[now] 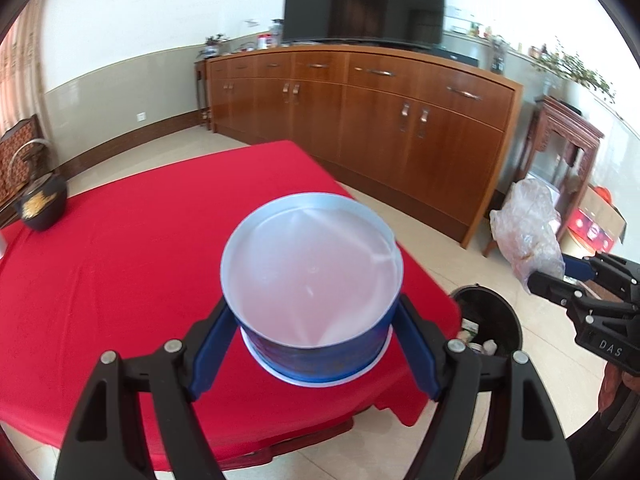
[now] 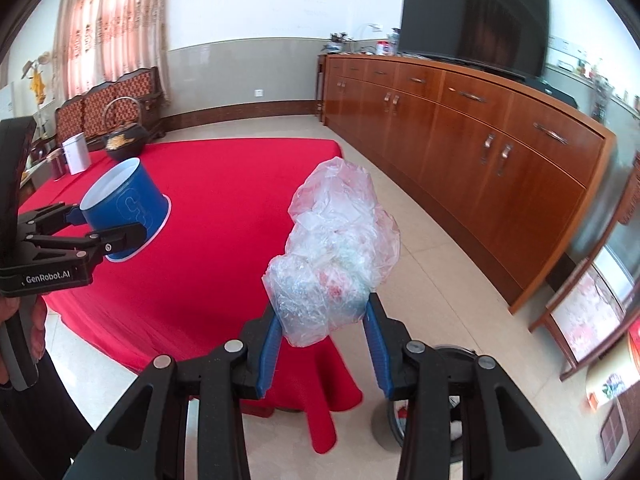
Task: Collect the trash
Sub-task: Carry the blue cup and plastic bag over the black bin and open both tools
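Observation:
My left gripper is shut on a blue paper bowl with a white inside, held tilted over the near right corner of the red table. The same bowl and left gripper show at the left of the right wrist view. My right gripper is shut on a crumpled clear plastic bag, held above the table's edge; the bag and right gripper appear at the right of the left wrist view. A black trash bin with litter inside stands on the floor beside the table.
A long wooden sideboard with a dark television runs along the far wall. A black kettle sits at the table's far left, with a white canister near it. A carved side table and boxes stand at the right.

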